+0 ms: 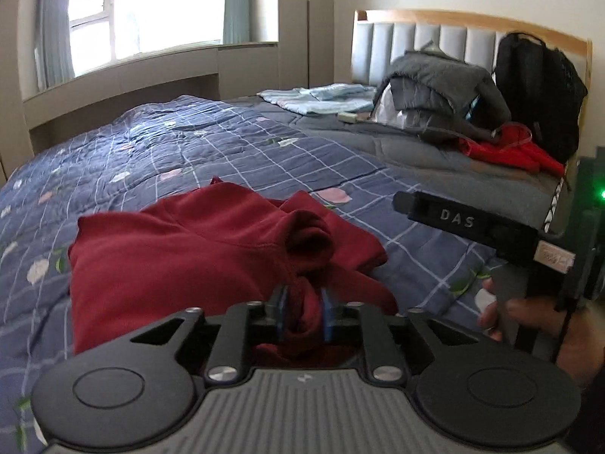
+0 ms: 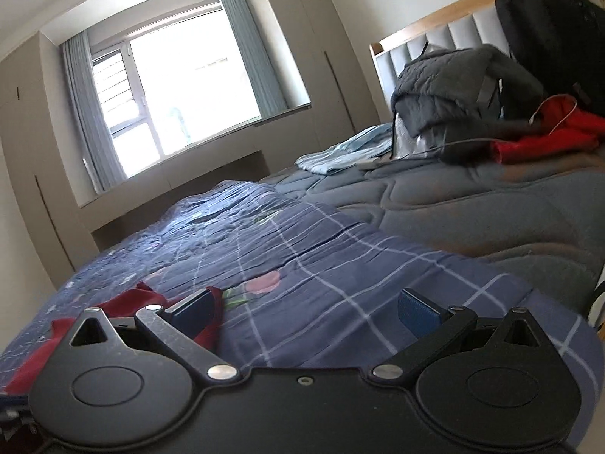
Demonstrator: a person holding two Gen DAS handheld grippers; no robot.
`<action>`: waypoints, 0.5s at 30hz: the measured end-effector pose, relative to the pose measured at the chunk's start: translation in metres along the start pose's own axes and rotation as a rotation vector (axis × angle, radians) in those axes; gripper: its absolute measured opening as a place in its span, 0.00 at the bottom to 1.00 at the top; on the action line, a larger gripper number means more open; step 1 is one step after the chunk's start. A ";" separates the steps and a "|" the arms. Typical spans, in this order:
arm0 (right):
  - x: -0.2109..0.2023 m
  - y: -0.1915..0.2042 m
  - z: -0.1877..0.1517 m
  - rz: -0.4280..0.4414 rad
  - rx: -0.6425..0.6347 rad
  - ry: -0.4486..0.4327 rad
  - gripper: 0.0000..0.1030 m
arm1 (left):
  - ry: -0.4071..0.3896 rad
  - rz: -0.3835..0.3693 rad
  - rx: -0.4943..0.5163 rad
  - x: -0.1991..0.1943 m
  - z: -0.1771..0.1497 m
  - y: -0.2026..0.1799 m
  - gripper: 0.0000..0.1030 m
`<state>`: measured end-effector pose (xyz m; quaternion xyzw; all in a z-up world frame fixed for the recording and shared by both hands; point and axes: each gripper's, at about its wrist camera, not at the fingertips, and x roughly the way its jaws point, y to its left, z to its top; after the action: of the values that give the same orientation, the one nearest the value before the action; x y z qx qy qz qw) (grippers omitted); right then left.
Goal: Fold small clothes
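A dark red garment (image 1: 162, 265) lies partly folded on the blue checked quilt (image 1: 211, 147). My left gripper (image 1: 305, 310) is shut on a bunched edge of the red garment at its near right side, with the cloth pinched between the blue pads. My right gripper (image 2: 306, 310) is open and empty, low over the quilt to the right of the garment, whose edge shows at the left of the right wrist view (image 2: 124, 299). The right gripper's body also shows in the left wrist view (image 1: 476, 227), held in a hand.
A grey jacket (image 1: 442, 83), a black backpack (image 1: 537, 87) and a bright red garment (image 1: 506, 147) are piled by the headboard (image 1: 416, 34). Light blue folded cloth (image 1: 321, 98) lies at the far side. A window (image 2: 170, 94) and cabinets stand beyond the bed.
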<state>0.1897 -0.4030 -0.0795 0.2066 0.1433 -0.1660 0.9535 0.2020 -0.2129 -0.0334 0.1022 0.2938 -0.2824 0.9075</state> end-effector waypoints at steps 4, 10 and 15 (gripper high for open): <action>0.006 0.000 0.003 0.042 0.011 0.019 0.99 | -0.026 0.035 -0.035 -0.012 -0.011 0.009 0.43; 0.009 0.001 0.003 0.060 0.034 0.017 0.99 | -0.052 0.120 -0.054 -0.020 -0.019 0.006 0.43; 0.008 0.008 0.006 0.149 0.021 0.027 0.99 | -0.061 0.162 -0.007 -0.017 -0.022 -0.004 0.43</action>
<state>0.2005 -0.4009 -0.0746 0.2290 0.1385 -0.0933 0.9590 0.1782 -0.2006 -0.0417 0.1140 0.2579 -0.2099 0.9362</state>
